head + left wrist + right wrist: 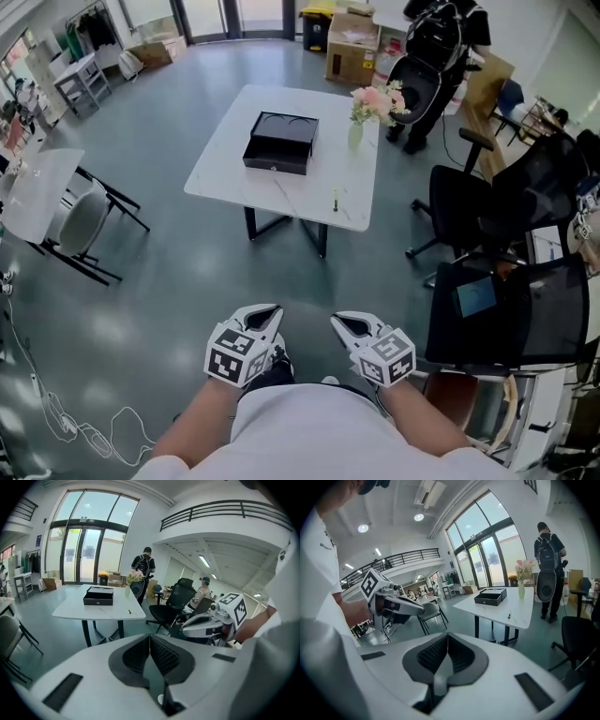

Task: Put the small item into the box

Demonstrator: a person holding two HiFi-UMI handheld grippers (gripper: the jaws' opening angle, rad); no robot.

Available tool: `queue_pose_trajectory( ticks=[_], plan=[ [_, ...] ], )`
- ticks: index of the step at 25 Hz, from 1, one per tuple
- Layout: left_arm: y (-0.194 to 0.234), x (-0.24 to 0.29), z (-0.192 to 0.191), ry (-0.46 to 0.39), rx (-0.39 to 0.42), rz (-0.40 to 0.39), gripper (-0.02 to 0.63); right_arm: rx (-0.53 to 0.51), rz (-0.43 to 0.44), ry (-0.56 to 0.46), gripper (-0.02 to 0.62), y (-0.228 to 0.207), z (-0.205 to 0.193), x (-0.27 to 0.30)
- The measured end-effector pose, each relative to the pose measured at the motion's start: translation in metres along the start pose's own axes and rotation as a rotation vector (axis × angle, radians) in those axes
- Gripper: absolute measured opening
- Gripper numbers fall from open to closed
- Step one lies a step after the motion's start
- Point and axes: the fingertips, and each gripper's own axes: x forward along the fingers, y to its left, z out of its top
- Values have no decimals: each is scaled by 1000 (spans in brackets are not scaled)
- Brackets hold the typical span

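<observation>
Head view: small item (336, 200), perhaps pen, far from fingers (262, 317).

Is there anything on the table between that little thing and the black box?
Nothing visible. Only bare table separates the small item from the black box; the flower vase stands off to one side.

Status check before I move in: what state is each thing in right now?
left tongs: shut, empty
right tongs: shut, empty
box: open on top, on table
small item: upright on table, outside box
vase: upright, holding flowers
</observation>
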Motion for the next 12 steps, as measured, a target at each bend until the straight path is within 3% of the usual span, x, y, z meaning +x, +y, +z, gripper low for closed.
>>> queue_pose_trajectory(
  ticks=[12],
  plan=[
    [128, -1, 32, 20, 17, -37, 17, -23, -50, 26, 17, 1, 63, 104]
  ],
)
